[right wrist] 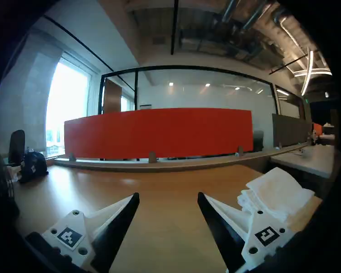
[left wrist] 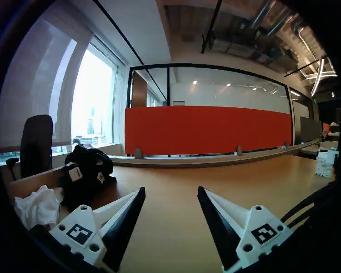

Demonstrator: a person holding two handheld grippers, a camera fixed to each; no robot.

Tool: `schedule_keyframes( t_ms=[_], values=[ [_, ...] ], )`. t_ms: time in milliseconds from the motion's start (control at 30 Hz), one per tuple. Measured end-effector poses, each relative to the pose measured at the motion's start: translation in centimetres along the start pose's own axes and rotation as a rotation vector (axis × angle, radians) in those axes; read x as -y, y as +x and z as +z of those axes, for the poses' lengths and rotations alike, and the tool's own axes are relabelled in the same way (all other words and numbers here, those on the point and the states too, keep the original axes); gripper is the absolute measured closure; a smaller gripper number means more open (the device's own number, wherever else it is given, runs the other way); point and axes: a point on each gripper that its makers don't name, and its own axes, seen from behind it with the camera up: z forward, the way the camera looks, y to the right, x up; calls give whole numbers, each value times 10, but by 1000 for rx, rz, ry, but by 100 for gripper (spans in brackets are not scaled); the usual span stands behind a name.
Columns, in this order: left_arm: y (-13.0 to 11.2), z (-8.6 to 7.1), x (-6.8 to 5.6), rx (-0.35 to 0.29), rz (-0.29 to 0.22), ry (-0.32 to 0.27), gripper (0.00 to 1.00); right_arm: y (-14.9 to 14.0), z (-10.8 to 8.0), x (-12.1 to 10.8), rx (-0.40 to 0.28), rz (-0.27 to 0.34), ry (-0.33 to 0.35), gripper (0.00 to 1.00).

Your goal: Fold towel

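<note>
In the left gripper view, my left gripper point(left wrist: 171, 191) stands open low over the wooden table point(left wrist: 216, 182), nothing between its black fingers. A crumpled white towel point(left wrist: 37, 207) lies at the table's left edge, left of the gripper. A stack of white cloth point(left wrist: 325, 163) sits far off at the right. In the right gripper view, my right gripper point(right wrist: 168, 196) is open over the same table point(right wrist: 170, 186), empty. A stack of folded white towels point(right wrist: 277, 190) rests just behind and right of its right finger.
A black bag point(left wrist: 85, 169) sits on the table beside the crumpled towel, also seen far left as the bag point(right wrist: 32, 166). A red divider panel point(left wrist: 207, 129) runs along the table's far edge. An office chair point(left wrist: 35, 144) stands by the window.
</note>
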Motion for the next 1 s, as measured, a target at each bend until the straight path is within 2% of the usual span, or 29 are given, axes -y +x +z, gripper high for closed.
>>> schedule_keyframes(
  t_ms=[367,633,700,767,1000],
  values=[
    [0,0,0,0,0,0,16,4,-4,7,-22,-39,-4,0],
    [0,0,0,0,0,0,16,4,-5,8,-23,-38,-3,1],
    [0,0,0,0,0,0,13,5,-5,8,-23,-38,-3,1],
    [0,0,0,0,0,0,1,5,-5,7,-23,-38,-3,1],
    [-1,-1,1,0,0,0,1,4,-5,8,-23,-38,0,0]
  ],
)
